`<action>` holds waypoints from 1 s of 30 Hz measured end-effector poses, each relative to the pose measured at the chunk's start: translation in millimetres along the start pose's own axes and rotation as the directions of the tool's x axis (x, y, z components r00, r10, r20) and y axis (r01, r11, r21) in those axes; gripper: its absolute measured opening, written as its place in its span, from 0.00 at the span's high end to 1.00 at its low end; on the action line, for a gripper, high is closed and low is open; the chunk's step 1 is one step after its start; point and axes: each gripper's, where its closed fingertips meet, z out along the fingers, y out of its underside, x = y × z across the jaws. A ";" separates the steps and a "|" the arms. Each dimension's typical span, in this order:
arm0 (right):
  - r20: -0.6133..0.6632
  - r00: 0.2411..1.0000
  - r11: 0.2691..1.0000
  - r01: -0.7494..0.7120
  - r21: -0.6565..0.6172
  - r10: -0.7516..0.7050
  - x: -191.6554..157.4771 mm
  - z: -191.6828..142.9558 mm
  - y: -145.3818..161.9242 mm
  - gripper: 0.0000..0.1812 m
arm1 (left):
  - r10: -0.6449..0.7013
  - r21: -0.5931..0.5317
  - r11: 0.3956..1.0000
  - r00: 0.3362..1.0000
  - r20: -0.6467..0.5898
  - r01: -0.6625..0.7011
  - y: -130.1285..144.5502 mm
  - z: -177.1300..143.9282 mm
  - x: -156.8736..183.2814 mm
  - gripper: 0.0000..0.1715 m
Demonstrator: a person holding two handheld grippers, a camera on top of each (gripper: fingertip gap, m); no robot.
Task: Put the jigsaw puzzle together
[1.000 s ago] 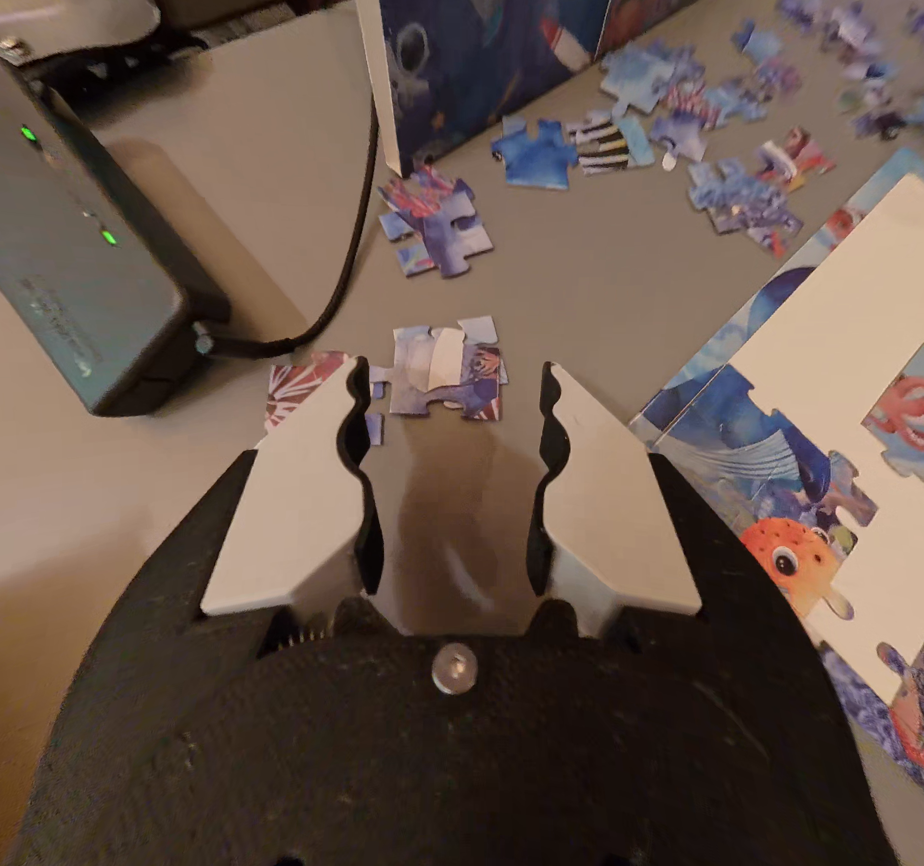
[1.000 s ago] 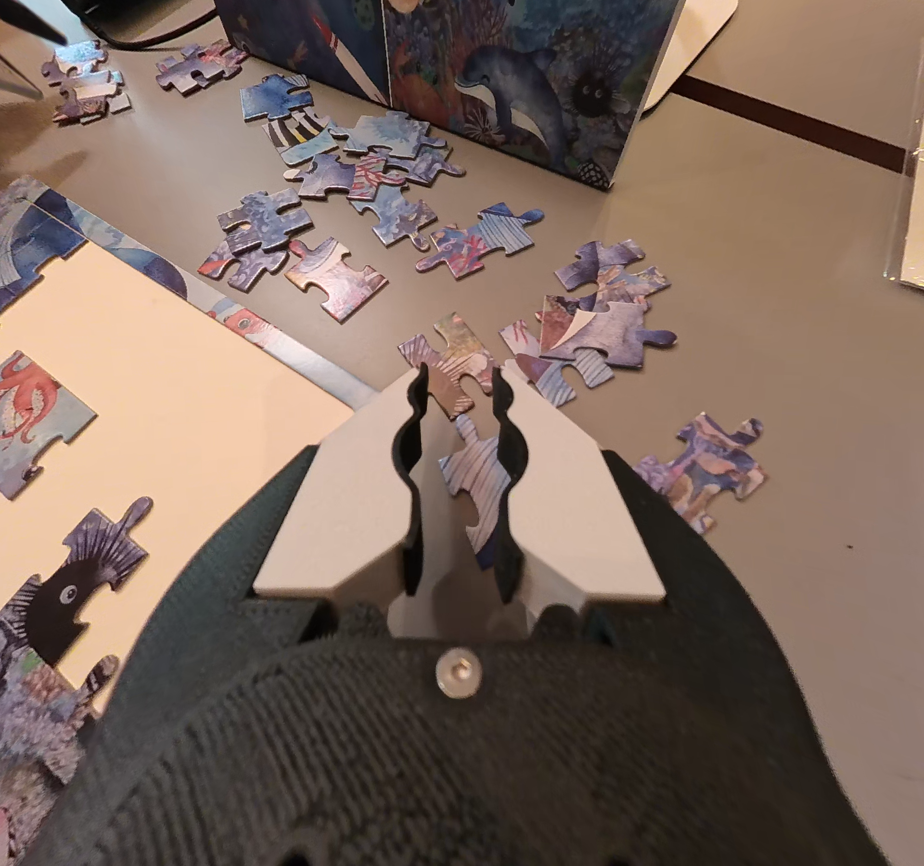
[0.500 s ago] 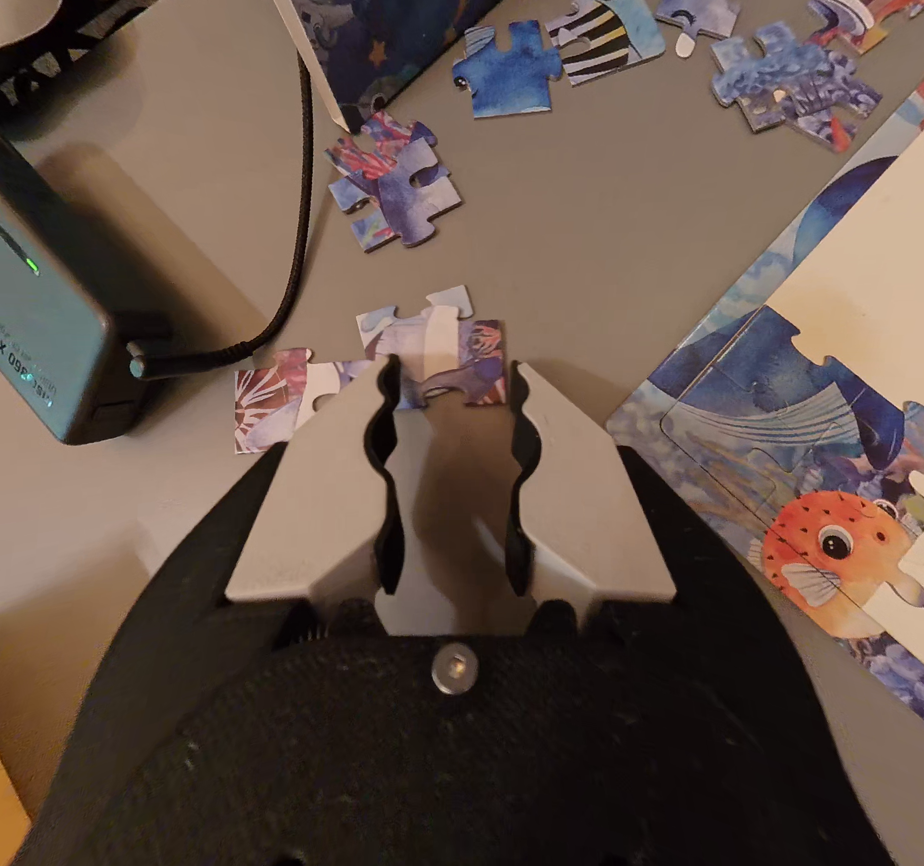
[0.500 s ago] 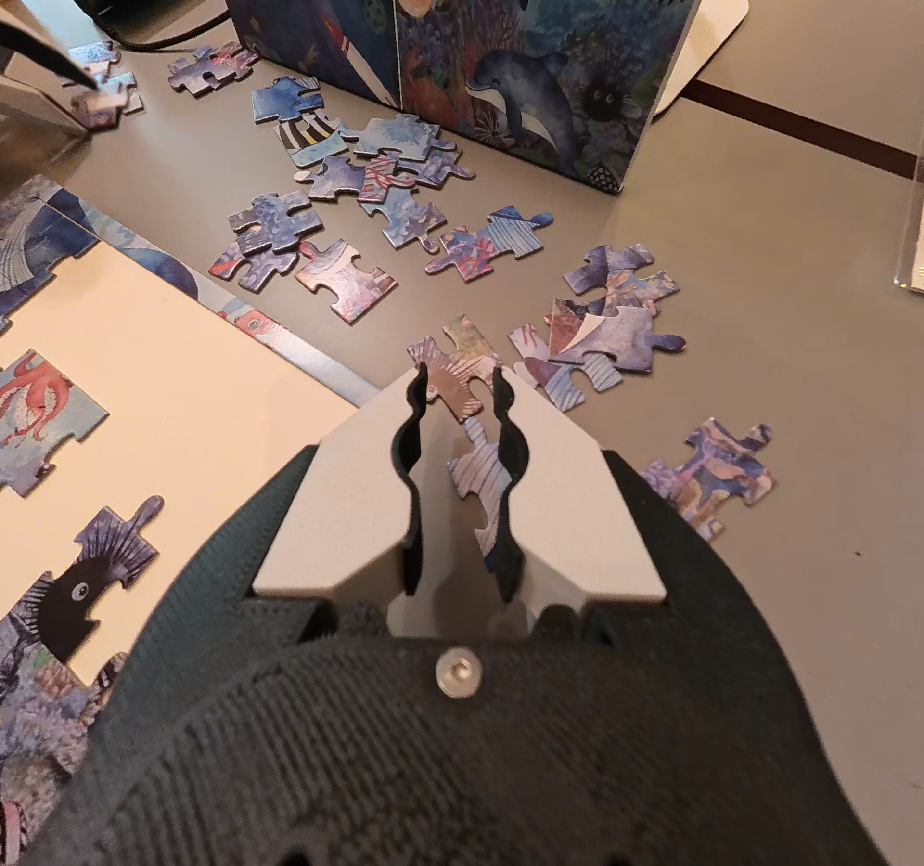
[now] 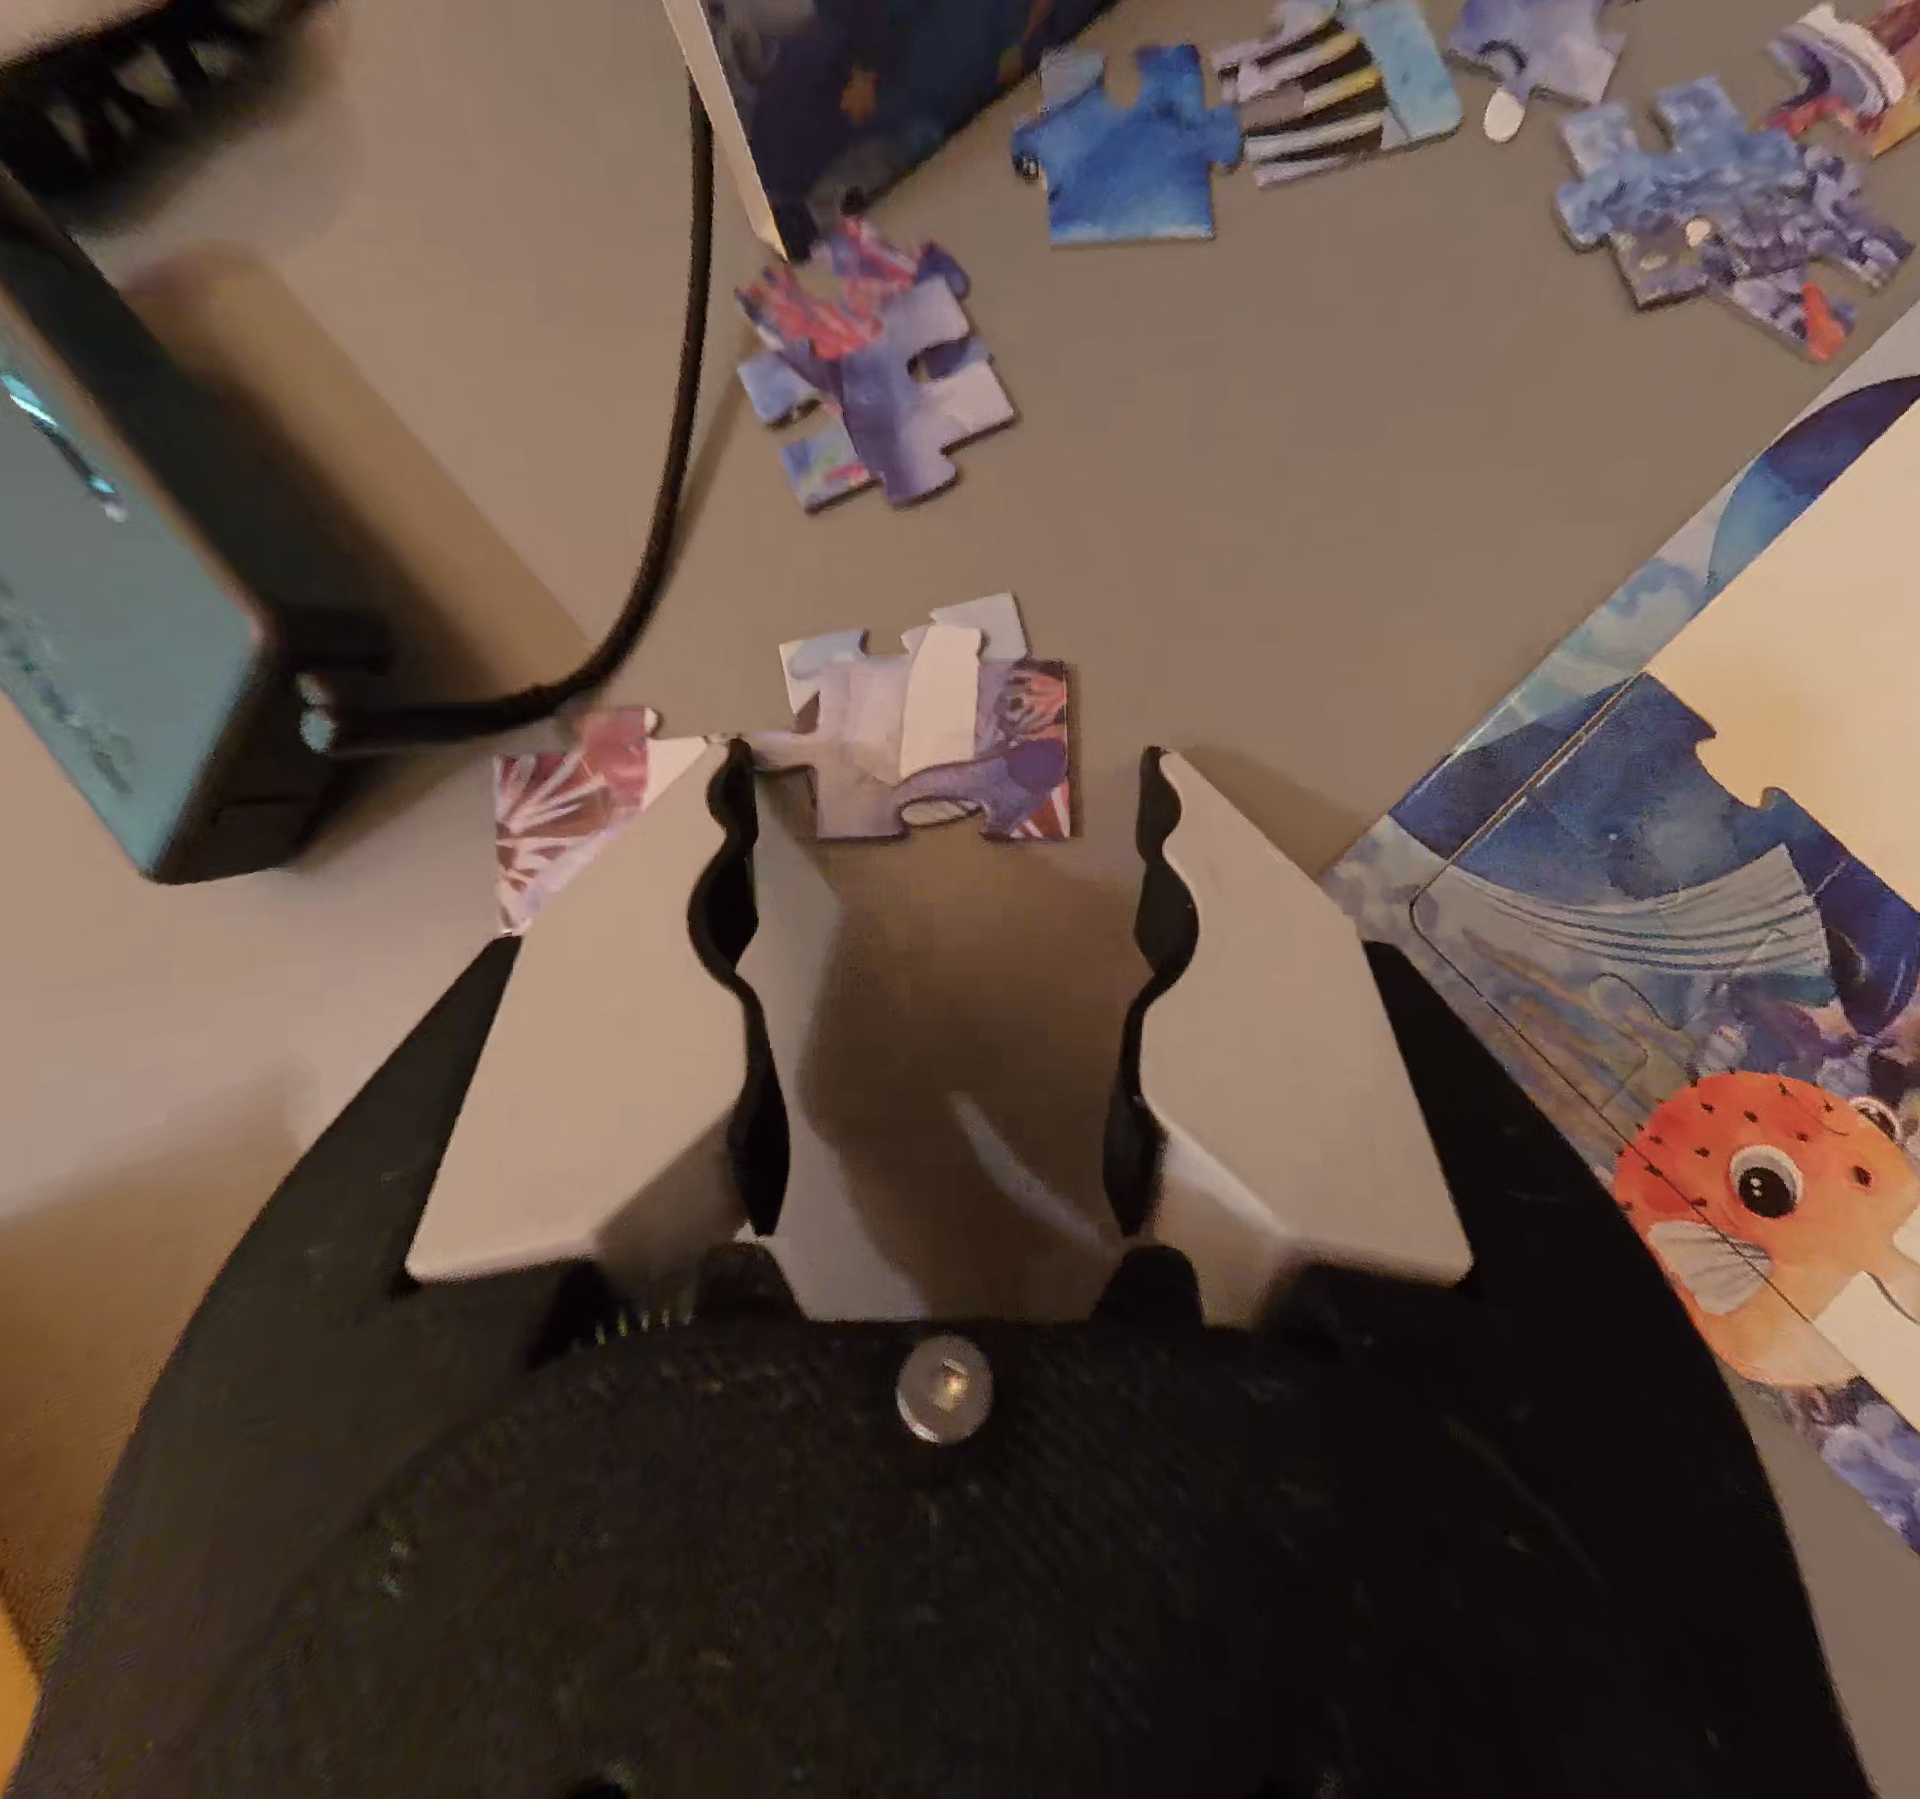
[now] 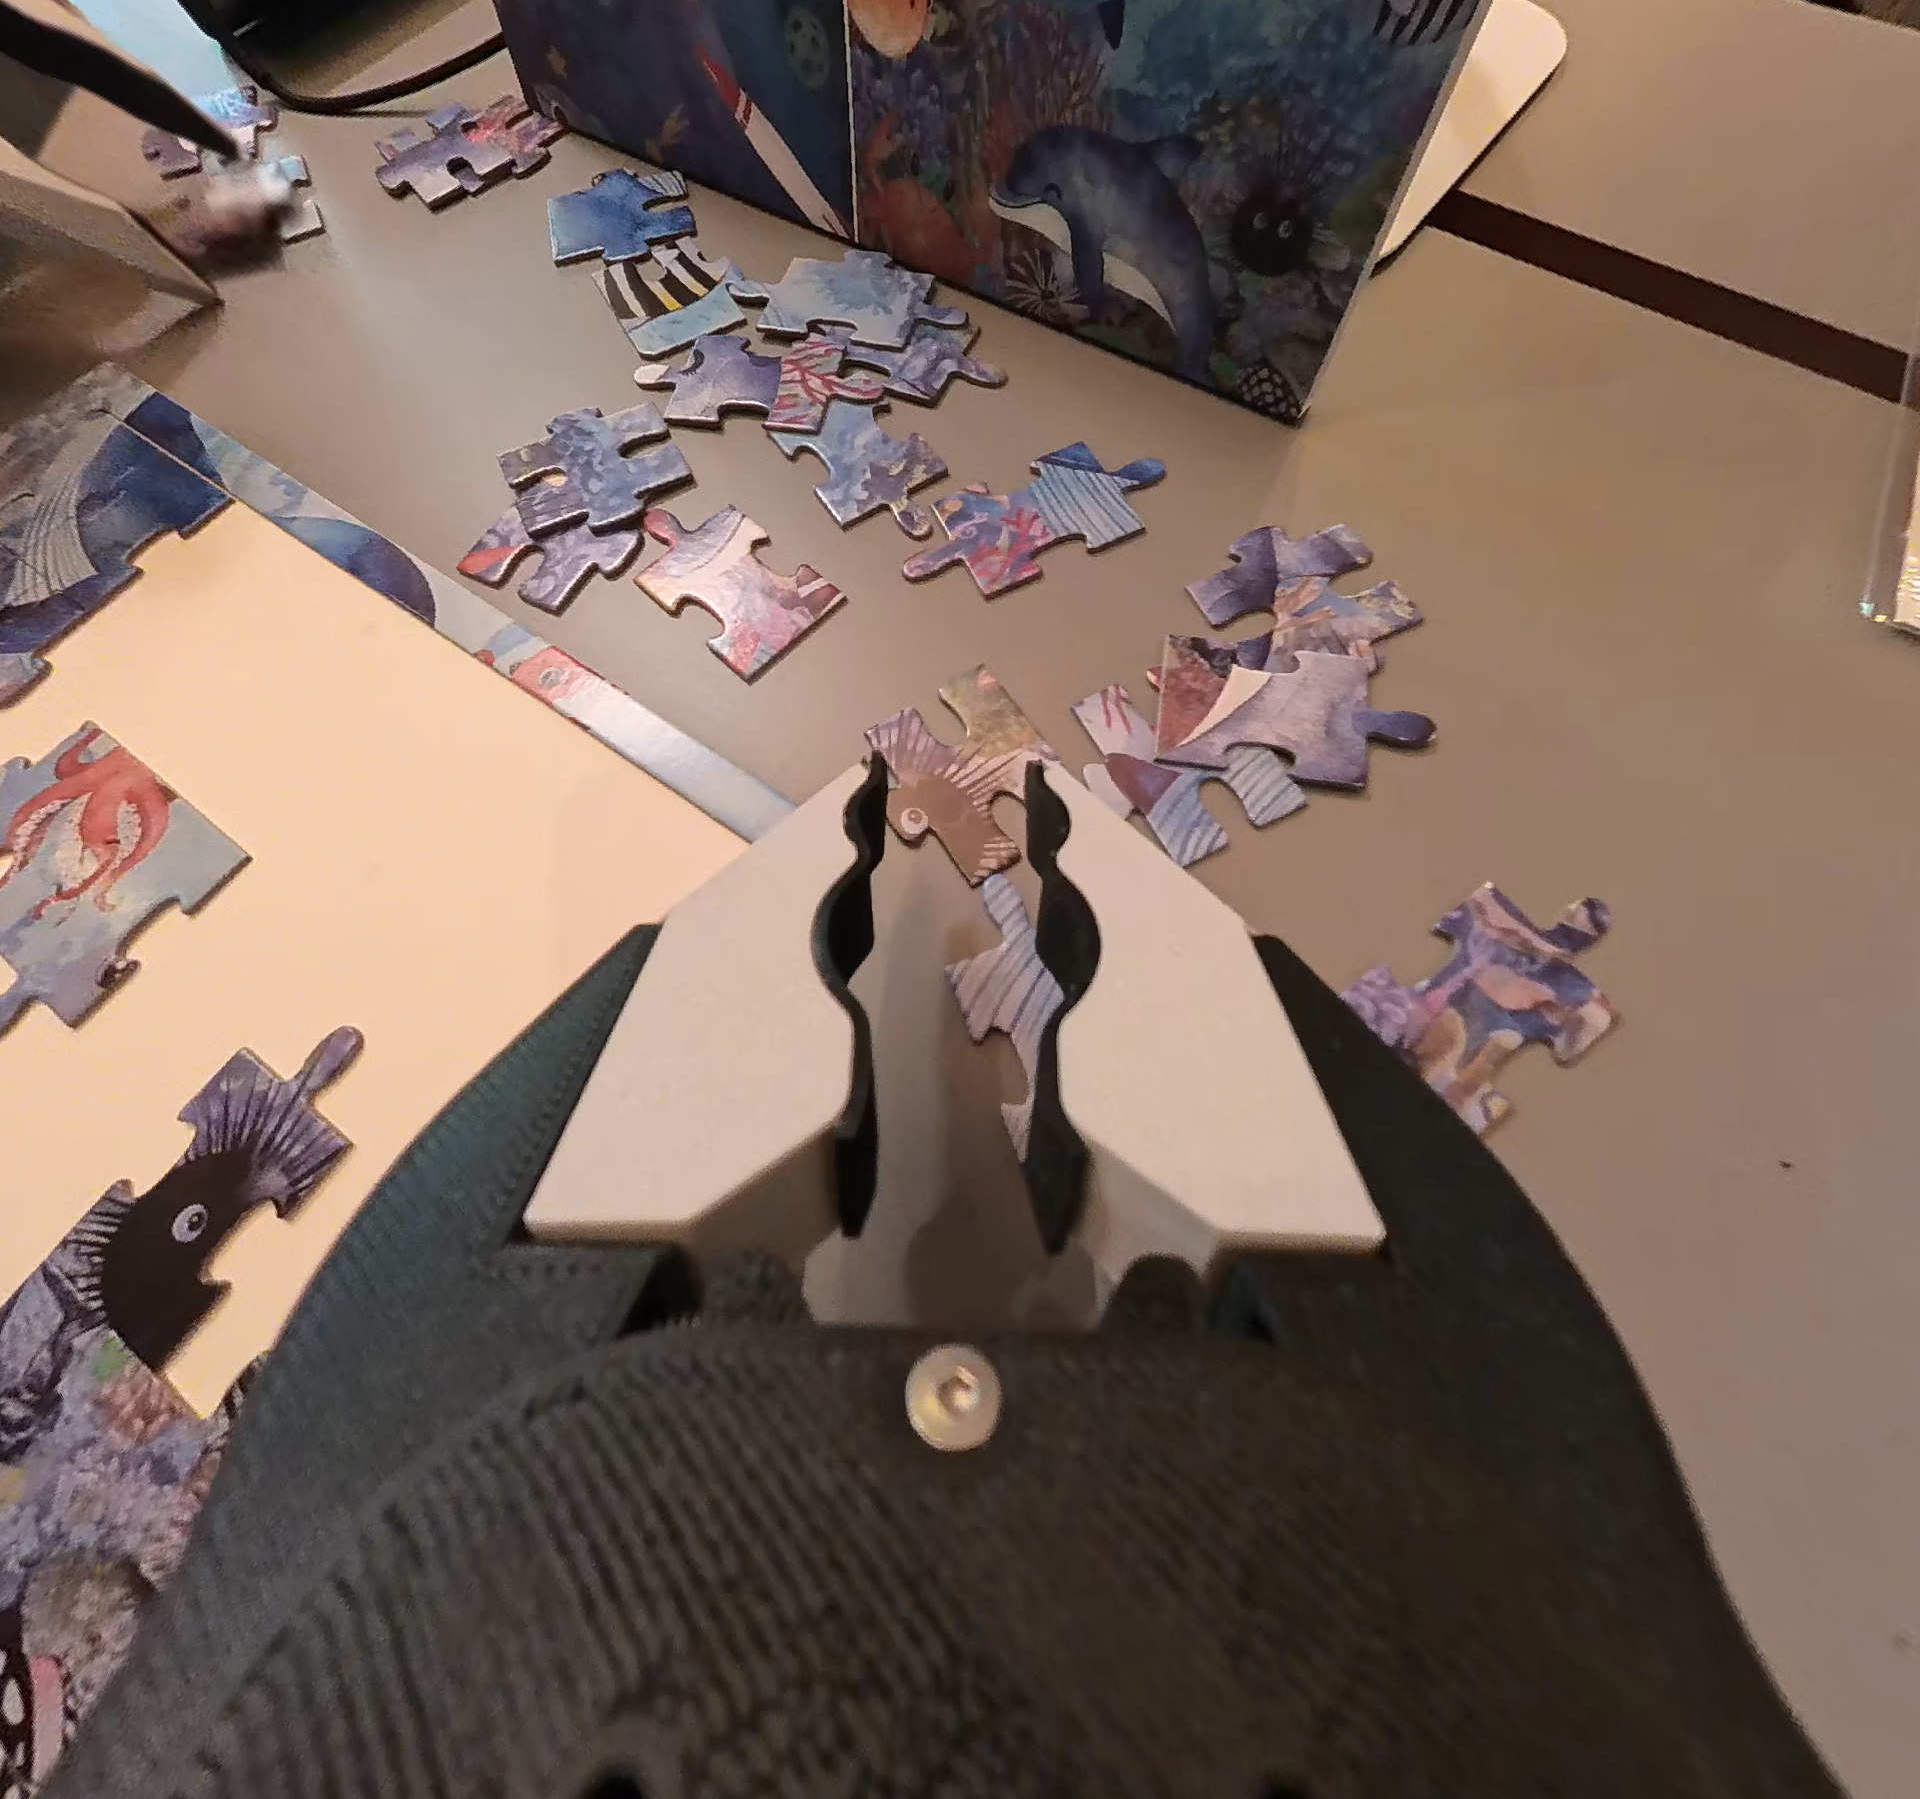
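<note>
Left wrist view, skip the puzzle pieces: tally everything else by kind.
Left gripper, jaws open: 1
Puzzle box: 1
Puzzle board: 1
Grey device: 1
Black cable: 1
Blurred dark object: 1
Total: 6

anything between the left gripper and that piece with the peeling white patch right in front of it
Nothing visible. The left gripper is open, and the piece lies flat on bare table just past its fingertips. A pink piece sits off to the left, partly under the left finger, not in the path.
</note>
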 end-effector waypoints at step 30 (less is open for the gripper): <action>-0.002 1.000 1.000 -0.006 -0.003 0.006 0.4 2.8 1.3 0.86 | 0.026 0.261 0.965 0.999 0.040 -0.036 -51.7 -41.4 7.8 0.72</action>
